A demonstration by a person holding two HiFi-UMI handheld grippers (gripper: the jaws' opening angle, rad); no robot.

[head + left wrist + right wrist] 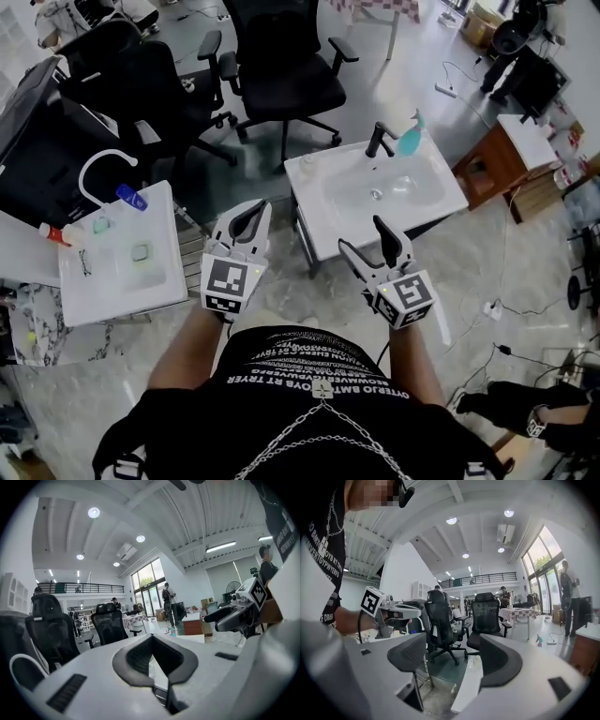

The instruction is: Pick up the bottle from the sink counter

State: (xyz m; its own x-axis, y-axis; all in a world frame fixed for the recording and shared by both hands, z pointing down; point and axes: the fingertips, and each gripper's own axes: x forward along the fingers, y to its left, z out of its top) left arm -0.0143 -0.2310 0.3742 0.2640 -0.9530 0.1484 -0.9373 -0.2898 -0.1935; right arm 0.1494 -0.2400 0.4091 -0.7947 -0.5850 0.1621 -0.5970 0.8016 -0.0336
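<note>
Bottle on white sink counter, office chairs behind

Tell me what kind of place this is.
Most likely a big open office or workshop hall: black mesh office chairs, a free-standing white sink counter out on the floor, and a high ceiling with a railed mezzanine.

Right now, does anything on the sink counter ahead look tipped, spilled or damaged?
Nothing stands out. The teal bottle stands upright beside the black faucet on the sink counter, no spill visible; left tool shut, right tool open, both empty, short of it.
</note>
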